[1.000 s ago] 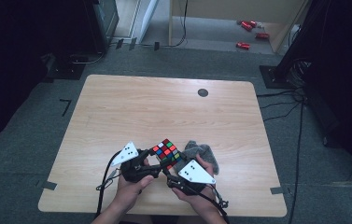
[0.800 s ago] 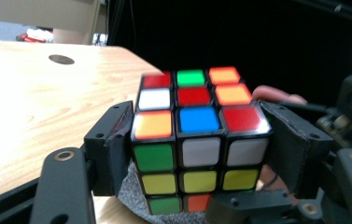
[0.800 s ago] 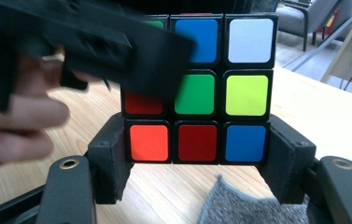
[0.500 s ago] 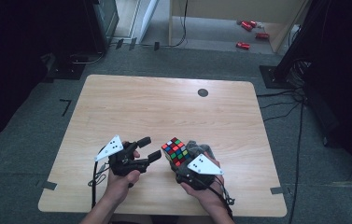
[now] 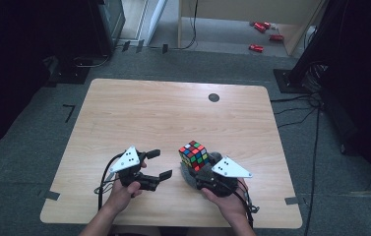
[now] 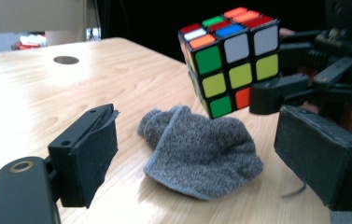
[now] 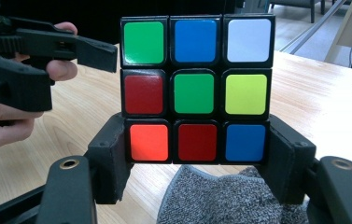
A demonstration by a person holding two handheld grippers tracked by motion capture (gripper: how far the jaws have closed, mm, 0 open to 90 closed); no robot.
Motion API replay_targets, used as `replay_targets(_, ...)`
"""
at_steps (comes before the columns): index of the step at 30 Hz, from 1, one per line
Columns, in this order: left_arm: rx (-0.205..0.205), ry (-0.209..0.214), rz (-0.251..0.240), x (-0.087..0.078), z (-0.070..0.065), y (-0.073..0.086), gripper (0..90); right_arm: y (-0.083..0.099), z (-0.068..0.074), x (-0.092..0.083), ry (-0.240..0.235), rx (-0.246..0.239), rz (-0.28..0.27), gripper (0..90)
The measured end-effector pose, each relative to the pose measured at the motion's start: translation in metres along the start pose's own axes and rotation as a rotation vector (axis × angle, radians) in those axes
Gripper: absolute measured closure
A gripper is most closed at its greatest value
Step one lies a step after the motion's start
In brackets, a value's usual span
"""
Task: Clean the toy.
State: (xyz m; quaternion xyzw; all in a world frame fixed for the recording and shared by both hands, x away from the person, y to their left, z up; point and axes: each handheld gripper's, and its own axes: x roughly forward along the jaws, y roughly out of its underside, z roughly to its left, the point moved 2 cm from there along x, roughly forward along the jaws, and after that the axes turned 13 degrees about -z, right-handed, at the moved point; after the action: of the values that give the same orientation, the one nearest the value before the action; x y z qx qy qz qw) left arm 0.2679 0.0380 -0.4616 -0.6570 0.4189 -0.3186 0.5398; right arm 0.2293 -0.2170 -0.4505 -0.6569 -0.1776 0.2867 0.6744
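Note:
A scrambled colour cube [image 5: 194, 155] [image 7: 197, 88] [image 6: 232, 58] is held above the table, my right gripper [image 5: 200, 172] [image 7: 197, 158] shut on its bottom layer. Under it on the wood lies a crumpled grey cloth [image 6: 199, 151] [image 7: 225, 196] [image 5: 212, 160]. My left gripper [image 5: 157, 164] [image 6: 201, 163], to the left of the cube and apart from it, is open; its jaws have just been opening, with nothing pressed between them, and the cloth lies beyond them. In the right gripper view the left gripper [image 7: 52, 60] is at the upper left beside the cube.
The light wooden table [image 5: 163, 118] stretches away behind the hands, with a round dark grommet [image 5: 214, 97] near its far edge. Cables trail from both grippers over the near edge. Dark equipment and floor surround the table.
The left gripper let go of the cube, drew away to the left and opened its jaws. The right gripper carried the cube a little to the right, above the cloth.

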Motion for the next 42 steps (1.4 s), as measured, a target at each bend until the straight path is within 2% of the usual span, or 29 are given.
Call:
replay_targets(2,-0.006,-0.005,0.016,0.001,0.002,0.001,17.5,-0.001,0.0,0.0,-0.003,0.003,0.008,34.7)
replay_targets(3,-0.015,-0.036,0.04,0.002,0.006,0.003,22.8,-0.002,0.0,0.0,-0.01,0.006,0.01,34.7)
replay_targets(4,-0.014,-0.046,0.045,0.003,0.009,0.004,25.6,-0.002,0.0,0.0,-0.011,0.005,0.008,34.7)
replay_targets(6,-0.015,-0.049,0.046,0.005,0.011,0.005,27.2,-0.003,0.0,0.0,-0.013,0.009,0.011,34.7)
replay_targets(8,0.007,-0.07,0.027,0.007,0.012,0.008,31.4,-0.003,0.001,0.001,-0.017,0.013,0.018,34.7)
replay_targets(10,0.026,-0.082,0.044,0.012,0.011,0.011,32.2,-0.002,0.0,0.002,-0.019,0.012,0.027,34.7)
replay_targets(11,0.026,-0.082,0.044,0.012,0.011,0.011,29.4,-0.002,0.0,0.002,-0.019,0.012,0.027,34.7)
replay_targets(15,-0.007,-0.103,0.064,0.016,0.017,0.015,28.7,-0.002,-0.001,0.003,-0.01,0.021,0.034,34.7)
replay_targets(18,0.022,-0.115,0.061,0.015,0.017,0.017,28.3,-0.003,-0.004,0.002,-0.013,0.044,0.04,34.7)
replay_targets(20,0.084,-0.107,0.059,0.013,0.014,0.017,26.2,-0.003,-0.005,0.002,-0.01,0.064,0.042,34.7)
replay_targets(22,0.135,-0.054,0.03,0.011,0.01,0.017,21.2,-0.003,-0.006,0.002,-0.009,0.077,0.046,34.7)
replay_targets(23,0.176,-0.061,0.016,0.01,0.008,0.017,18.3,-0.003,-0.006,0.002,-0.007,0.083,0.052,34.7)
replay_targets(24,0.176,-0.061,0.016,0.01,0.008,0.017,18.3,-0.003,-0.006,0.002,-0.009,0.088,0.054,34.7)
replay_targets(25,0.215,-0.077,0.017,0.011,0.005,0.018,18.3,-0.003,-0.006,0.002,-0.009,0.088,0.054,34.7)
replay_targets(26,0.244,-0.081,0.021,0.012,0.003,0.019,18.3,-0.003,-0.006,0.002,-0.019,0.108,0.048,34.7)
replay_targets(28,0.272,-0.075,0.025,0.013,0.001,0.021,18.4,-0.004,-0.006,0.002,-0.025,0.12,0.048,34.7)
replay_targets(29,0.306,-0.066,0.027,0.014,-0.001,0.023,18.4,-0.004,-0.006,0.002,-0.045,0.153,0.044,34.7)
replay_targets(31,0.35,-0.066,0.015,0.015,-0.003,0.024,18.4,-0.005,-0.005,0.003,-0.061,0.169,0.048,34.7)
replay_targets(33,0.362,-0.064,0.009,0.015,-0.004,0.024,18.4,-0.005,-0.004,0.003,-0.07,0.174,0.051,34.7)
replay_targets(37,0.423,-0.034,-0.01,0.016,-0.007,0.026,18.6,-0.004,-0.001,0.005,-0.09,0.195,0.065,34.7)
replay_targets(42,0.475,-0.041,-0.019,0.018,-0.008,0.029,18.4,-0.002,0.003,0.008,-0.111,0.202,0.08,34.7)
